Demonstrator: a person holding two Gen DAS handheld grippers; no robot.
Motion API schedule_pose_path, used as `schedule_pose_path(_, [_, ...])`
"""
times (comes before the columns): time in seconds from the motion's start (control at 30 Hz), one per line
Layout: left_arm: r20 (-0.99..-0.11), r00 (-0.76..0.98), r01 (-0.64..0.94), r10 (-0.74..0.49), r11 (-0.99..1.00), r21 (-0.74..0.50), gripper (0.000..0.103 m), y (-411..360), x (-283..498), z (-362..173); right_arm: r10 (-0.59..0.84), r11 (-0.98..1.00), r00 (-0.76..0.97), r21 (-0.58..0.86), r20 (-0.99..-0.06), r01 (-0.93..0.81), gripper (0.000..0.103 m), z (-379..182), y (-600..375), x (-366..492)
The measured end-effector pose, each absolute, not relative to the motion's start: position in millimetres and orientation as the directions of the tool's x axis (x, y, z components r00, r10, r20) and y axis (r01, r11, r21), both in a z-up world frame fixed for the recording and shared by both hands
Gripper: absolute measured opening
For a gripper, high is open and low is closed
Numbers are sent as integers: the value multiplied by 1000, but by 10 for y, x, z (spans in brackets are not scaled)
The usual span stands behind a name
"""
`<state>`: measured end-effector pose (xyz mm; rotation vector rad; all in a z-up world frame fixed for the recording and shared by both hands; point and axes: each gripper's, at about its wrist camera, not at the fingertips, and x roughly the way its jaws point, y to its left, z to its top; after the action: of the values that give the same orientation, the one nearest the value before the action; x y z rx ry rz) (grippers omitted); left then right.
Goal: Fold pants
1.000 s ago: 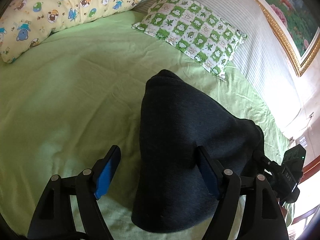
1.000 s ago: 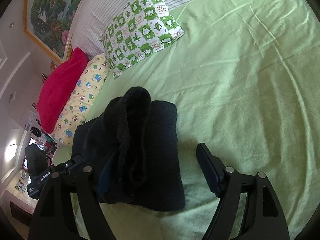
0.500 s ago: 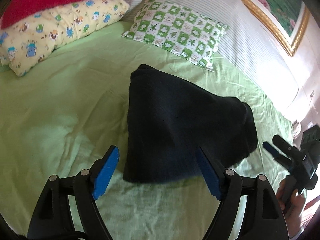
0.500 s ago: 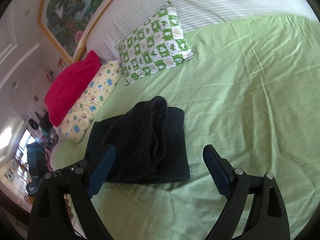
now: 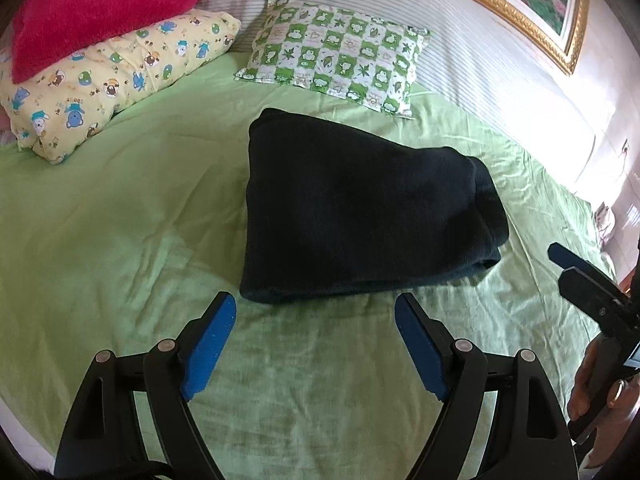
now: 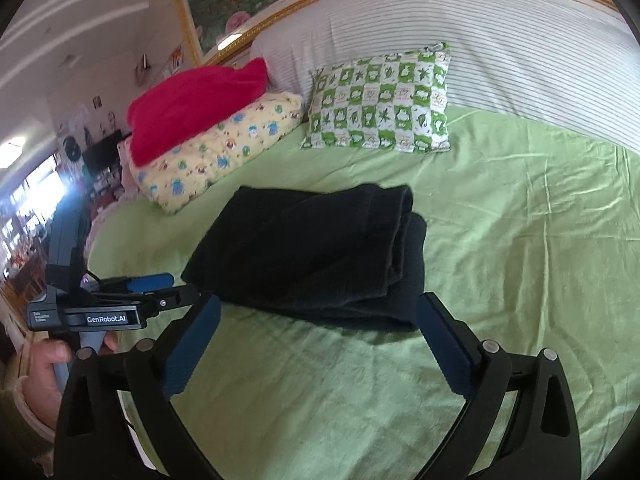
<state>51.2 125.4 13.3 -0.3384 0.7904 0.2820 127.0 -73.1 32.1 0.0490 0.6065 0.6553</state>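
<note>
Pants (image 5: 360,208), dark, folded into a compact stack on green bedsheet (image 5: 120,220). Left gripper (image 5: 316,340) and right gripper (image 6: 320,340) just opened wide, both empty, short of the stack.

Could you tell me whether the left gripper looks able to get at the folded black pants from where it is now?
Probably yes. The left gripper has open, empty jaws facing the near edge of the pants, with only bare green sheet between. The right gripper stands off to the side.
</note>
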Motion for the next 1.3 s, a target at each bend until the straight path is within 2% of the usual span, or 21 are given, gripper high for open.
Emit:
schedule_pose_path(0.77, [-718, 672, -338, 181, 938, -80, 83, 986, 292, 109, 551, 819, 628, 211, -550, -533, 98, 37, -757, 1030])
schedule_pose_path(1.3, [-711, 643, -377, 284, 926, 28, 85, 924, 394, -77, 506, 830, 662, 104, -552, -548, 99, -77, -514, 980])
